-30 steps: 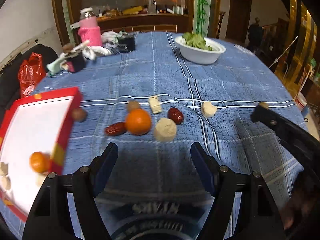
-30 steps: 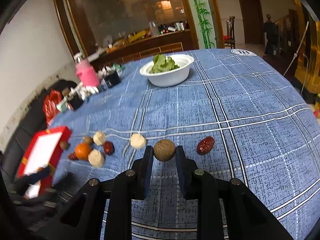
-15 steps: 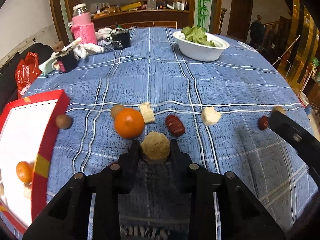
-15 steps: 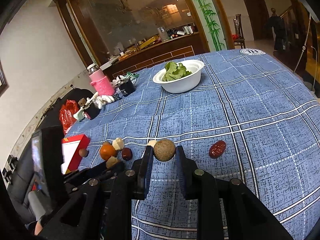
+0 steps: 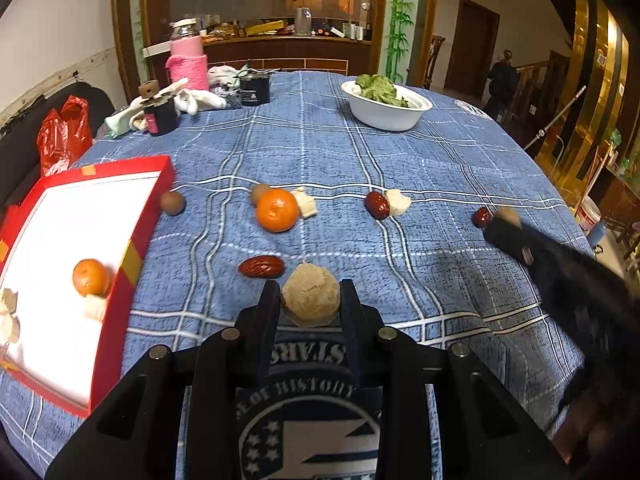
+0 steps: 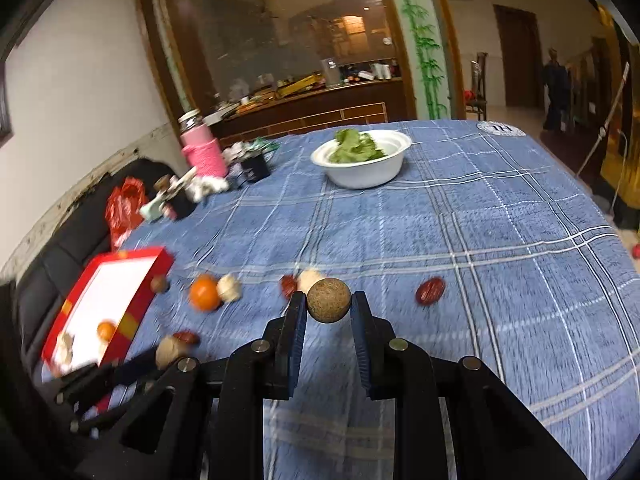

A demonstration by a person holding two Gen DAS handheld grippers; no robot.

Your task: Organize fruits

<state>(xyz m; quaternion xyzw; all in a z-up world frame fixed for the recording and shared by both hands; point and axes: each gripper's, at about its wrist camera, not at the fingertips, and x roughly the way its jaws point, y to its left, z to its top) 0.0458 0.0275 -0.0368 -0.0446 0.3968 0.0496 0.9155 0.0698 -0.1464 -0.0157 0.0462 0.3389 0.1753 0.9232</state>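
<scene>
Both sets of jaws are closed on something. My left gripper (image 5: pixel 310 300) has its jaws narrowed onto a pale beige, crumbly-looking round lump (image 5: pixel 311 294), pressed from both sides and lifted clear of the cloth as far as I can judge. My right gripper (image 6: pixel 329 306) clamps a small brown, rough-skinned ball of fruit (image 6: pixel 329 300) between its blue-padded jaws, held above the desk (image 6: pixel 500 240) with its blue checked cloth.

I read this as the carry step: each hand has its piece and neither is yet over the red-rimmed, white-lined cardboard box (image 5: pixel 136 216) at the left edge of the desk. That box already has a small orange tangerine (image 5: pixel 91 277) and some pale pieces in it.

Loose on the cloth are a larger orange tangerine (image 5: pixel 277 210), a glossy dark-red date (image 5: pixel 261 267) just beside my left jaws, a second red date (image 5: pixel 377 205) against a pale chunk, a brown ball (image 5: pixel 172 202) beside the box wall and another red date (image 6: pixel 430 290) to the right of my right gripper.

Next I would swing the left gripper over the red rim, clearing the wall, and part the jaws only above the white floor, away from the tangerine. The right has farther to travel and should follow behind, so the two grippers do not meet over the box.
</scene>
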